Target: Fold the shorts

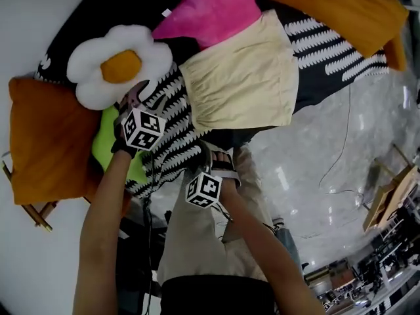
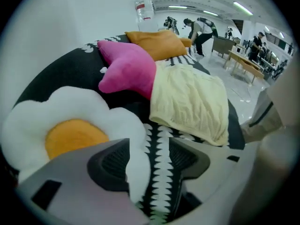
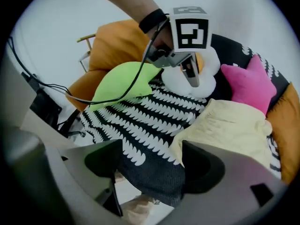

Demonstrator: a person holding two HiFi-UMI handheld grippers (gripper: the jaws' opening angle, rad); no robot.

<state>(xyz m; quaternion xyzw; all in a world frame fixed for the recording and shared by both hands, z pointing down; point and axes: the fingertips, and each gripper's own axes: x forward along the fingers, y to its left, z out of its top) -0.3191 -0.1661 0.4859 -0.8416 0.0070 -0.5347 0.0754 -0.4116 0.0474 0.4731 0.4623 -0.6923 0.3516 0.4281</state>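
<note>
Right hand-held gripper (image 3: 150,167), jaws apart, one covering shorts (image 3: 229,130) corner

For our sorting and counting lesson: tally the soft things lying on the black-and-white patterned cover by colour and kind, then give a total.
Orange cushions: 2
Pink star cushion: 1
Fried-egg cushion: 1
Green cushion: 1
Pale yellow shorts: 1
Total: 6
</note>
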